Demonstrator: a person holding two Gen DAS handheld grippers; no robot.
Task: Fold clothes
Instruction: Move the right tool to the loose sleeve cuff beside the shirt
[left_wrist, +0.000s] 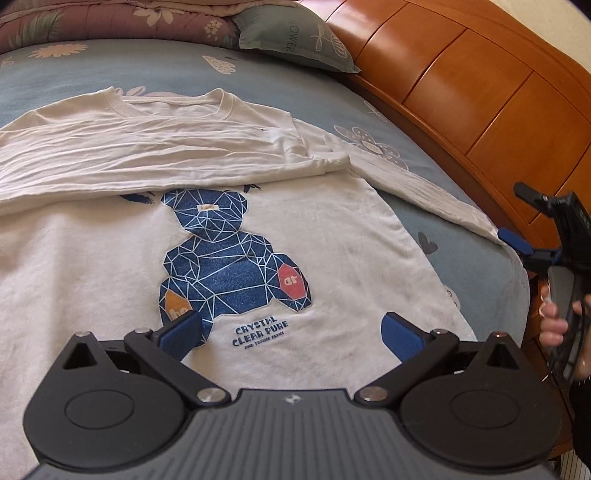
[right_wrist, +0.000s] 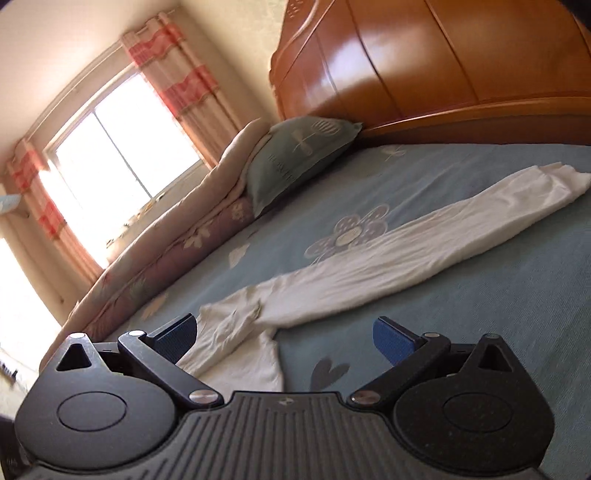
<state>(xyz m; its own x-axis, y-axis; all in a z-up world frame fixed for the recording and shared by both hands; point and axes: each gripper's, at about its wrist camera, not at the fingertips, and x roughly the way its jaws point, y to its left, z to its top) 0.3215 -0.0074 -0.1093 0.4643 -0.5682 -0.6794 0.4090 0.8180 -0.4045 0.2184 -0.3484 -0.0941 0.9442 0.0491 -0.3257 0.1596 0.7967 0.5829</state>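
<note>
A white long-sleeved shirt with a blue geometric bear print lies flat on the bed, front up. One sleeve is folded across the chest. The other sleeve stretches out straight over the sheet toward the headboard. My left gripper hovers open over the shirt's lower front, nothing between its blue pads. My right gripper is open and empty at the shirt's right side. The outstretched sleeve and the shirt's edge lie just ahead of it.
The bed has a blue flower-patterned sheet. A grey-green pillow and a folded quilt lie at the far end. A wooden headboard runs along the right. A hand holds the right gripper.
</note>
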